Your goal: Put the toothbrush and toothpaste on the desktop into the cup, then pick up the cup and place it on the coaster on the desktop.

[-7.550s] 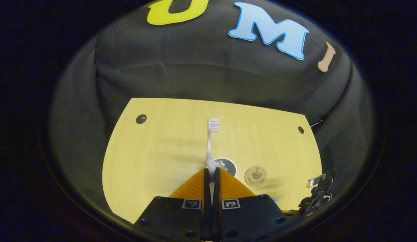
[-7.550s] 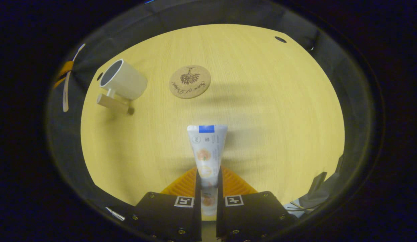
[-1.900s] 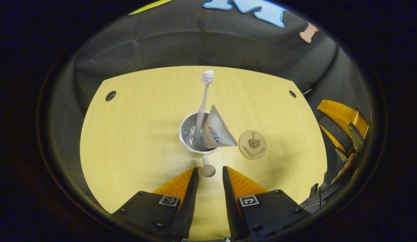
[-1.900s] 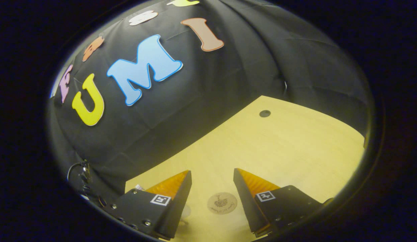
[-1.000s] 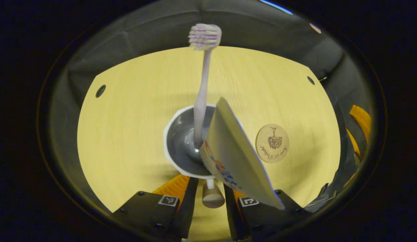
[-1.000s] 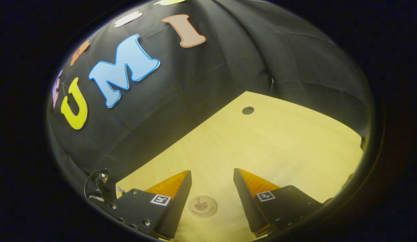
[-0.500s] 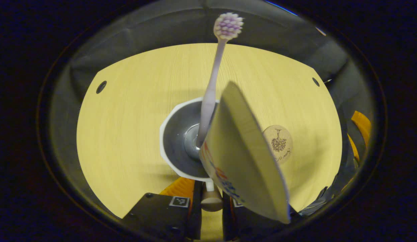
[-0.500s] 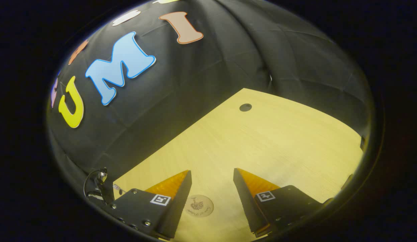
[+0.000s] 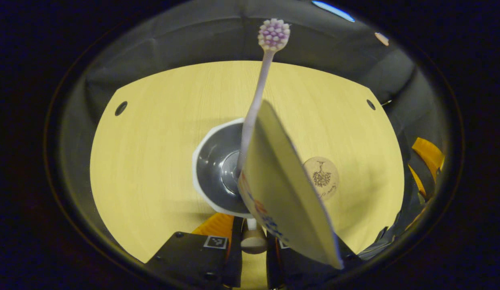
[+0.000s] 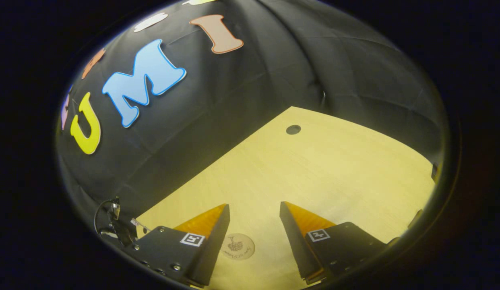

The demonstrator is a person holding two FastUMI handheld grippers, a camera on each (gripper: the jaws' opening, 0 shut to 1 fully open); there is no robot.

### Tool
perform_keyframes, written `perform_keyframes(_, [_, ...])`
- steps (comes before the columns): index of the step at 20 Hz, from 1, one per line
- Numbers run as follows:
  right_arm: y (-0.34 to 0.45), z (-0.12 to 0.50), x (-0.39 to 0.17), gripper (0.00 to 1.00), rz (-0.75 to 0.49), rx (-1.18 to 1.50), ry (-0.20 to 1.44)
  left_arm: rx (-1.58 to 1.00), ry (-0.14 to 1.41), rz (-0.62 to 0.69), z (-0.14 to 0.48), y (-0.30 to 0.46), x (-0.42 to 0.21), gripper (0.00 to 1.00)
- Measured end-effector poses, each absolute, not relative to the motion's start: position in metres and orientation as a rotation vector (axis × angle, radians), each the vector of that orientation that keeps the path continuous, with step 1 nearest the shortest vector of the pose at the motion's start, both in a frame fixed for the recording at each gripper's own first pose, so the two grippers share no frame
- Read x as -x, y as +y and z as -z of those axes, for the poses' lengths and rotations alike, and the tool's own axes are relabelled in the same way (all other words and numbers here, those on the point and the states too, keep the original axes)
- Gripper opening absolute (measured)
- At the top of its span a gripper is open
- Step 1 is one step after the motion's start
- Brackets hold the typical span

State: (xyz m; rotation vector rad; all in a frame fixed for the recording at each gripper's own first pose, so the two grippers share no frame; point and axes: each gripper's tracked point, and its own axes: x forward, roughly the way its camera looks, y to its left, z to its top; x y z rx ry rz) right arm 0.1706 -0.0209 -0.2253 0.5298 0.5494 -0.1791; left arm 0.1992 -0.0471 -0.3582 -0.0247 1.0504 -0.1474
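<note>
Looking down into the cup in the left gripper view, we see its white rim and grey inside, with the toothbrush standing in it, bristles up and leaning away from the camera. Beside the brush, the toothpaste sits in the cup too, its flat crimped end fanning out toward the lens and hiding part of the rim. The cup's wooden knob handle lies between the fingers of the left tool, which have closed narrow and press on it from both sides. Whether the cup stands on the bench or hangs above it, we cannot tell.

Just right of the cup lies the round cork coaster, bare, partly covered by the tube. All this rests over the pale yellow wood-grain bench, with a dark round hole near each far corner.

From the right gripper view, the right tool hangs with its fingers spread wide, holding nothing, the coaster visible between them below. Black cloth walls the booth behind the bench, and a cable clip sits at the lower left.
</note>
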Motion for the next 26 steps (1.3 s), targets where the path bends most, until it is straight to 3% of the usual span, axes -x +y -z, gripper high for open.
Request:
perform_keyframes(14, [-0.084, 0.224, -0.149, 0.77, 0.262, -0.566, 0.536, -0.034, 1.059, 0.281, 0.353, -0.155, -0.195, 0.26])
perform_keyframes(26, [-0.128, 0.234, -0.141, 0.77, 0.302, -0.596, 0.555, -0.02, 1.122, 0.236, 0.385, -0.179, -0.175, 0.27])
